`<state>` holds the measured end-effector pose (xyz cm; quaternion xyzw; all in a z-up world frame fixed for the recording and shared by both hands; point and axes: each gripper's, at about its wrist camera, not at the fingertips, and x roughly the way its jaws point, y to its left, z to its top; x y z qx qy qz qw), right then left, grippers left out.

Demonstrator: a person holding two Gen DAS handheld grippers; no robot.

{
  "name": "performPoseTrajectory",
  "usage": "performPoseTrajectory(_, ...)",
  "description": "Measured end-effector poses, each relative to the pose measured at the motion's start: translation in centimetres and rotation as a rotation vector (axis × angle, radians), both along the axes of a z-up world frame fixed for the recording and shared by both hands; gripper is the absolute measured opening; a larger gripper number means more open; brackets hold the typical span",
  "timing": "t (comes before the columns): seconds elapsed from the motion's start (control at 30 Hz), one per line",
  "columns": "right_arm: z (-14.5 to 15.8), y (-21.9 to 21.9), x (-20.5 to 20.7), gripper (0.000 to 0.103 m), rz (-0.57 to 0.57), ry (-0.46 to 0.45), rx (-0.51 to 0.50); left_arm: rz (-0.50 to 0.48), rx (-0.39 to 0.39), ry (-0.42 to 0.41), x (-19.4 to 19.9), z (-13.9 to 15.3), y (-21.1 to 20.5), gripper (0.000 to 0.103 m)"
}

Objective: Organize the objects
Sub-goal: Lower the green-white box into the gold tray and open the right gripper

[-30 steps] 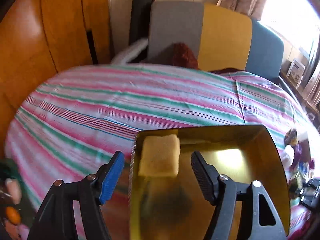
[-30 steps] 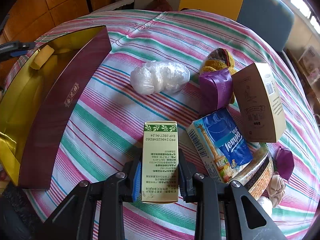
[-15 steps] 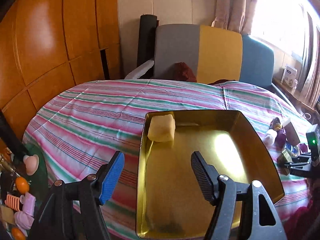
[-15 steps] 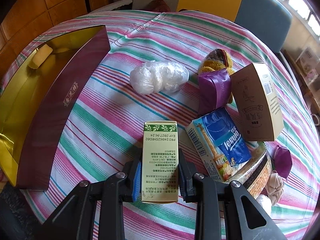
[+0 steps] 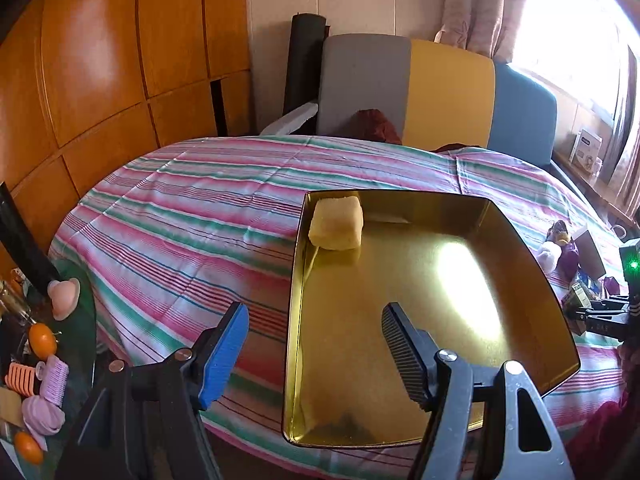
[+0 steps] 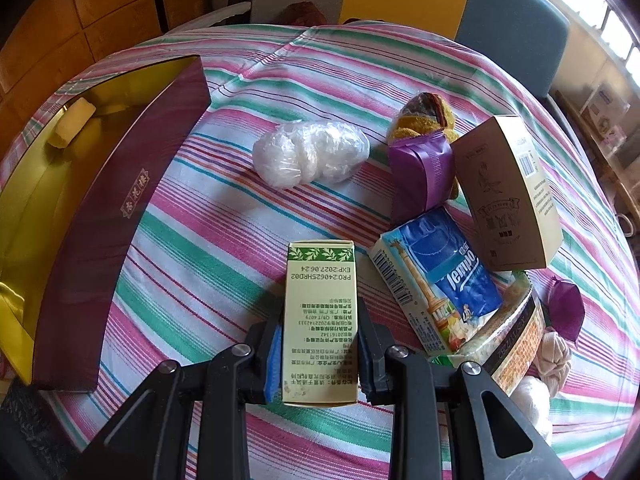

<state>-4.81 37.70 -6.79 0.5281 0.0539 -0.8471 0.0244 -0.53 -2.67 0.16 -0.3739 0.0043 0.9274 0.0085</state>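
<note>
A large gold-lined box (image 5: 460, 280) with maroon outer walls (image 6: 120, 208) lies on the striped tablecloth. A yellow cake-like block (image 5: 337, 222) sits in its far left corner, also seen in the right wrist view (image 6: 74, 122). My left gripper (image 5: 314, 340) is open and empty, held above the box's near left edge. My right gripper (image 6: 318, 344) is shut on a pale green carton (image 6: 320, 320), held just above the cloth right of the box.
To the right lie a clear plastic bag (image 6: 310, 152), a purple pouch (image 6: 422, 168), a brown carton (image 6: 508, 192), a Tempo tissue pack (image 6: 440, 276) and a snack tub (image 6: 516, 332). Chairs (image 5: 404, 92) stand behind the table. Small toys (image 5: 40, 356) lie at the left.
My left gripper has pulled back and up from the box, still open, so the whole box and room show. My right gripper and its carton have barely moved.
</note>
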Motion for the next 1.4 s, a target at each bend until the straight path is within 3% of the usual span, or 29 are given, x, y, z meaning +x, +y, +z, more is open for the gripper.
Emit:
performPoseTrajectory(0.2, 0.7, 0.0, 0.4, 0.03, -0.054, 0.003, -0.017, -0.004, 0.007, 0.001, 0.1, -0.1, -0.2, 0.07)
performPoseTrajectory(0.4, 3.8, -1.1, 2.2, 0.03, -0.064, 0.066, -0.059, 0.086, -0.091, 0.025, 0.1, -0.1, -0.6, 0.07)
performPoseTrajectory(0.67, 6.6, -9.1, -0.4, 0.03, 0.061, 0.129, -0.129, 0.118, -0.129, 0.046, 0.1, 0.4, -1.1, 0.07)
performPoseTrajectory(0.97, 5.7, -20.9, -4.5, 0.03, 0.194, 0.033, -0.266, 0.146, -0.12, 0.039, -0.2, 0.4, -1.9, 0.07)
performPoseTrajectory(1.17, 3.3, -26.5, -9.0, 0.03, 0.165, -0.069, -0.339, 0.171, -0.117, 0.018, -0.5, -0.2, -2.8, 0.07)
performPoseTrajectory(1.4, 0.8, -29.2, -12.5, 0.036, 0.106, -0.171, -0.48, 0.191, -0.101, -0.009, -1.0, -0.8, -3.7, 0.07)
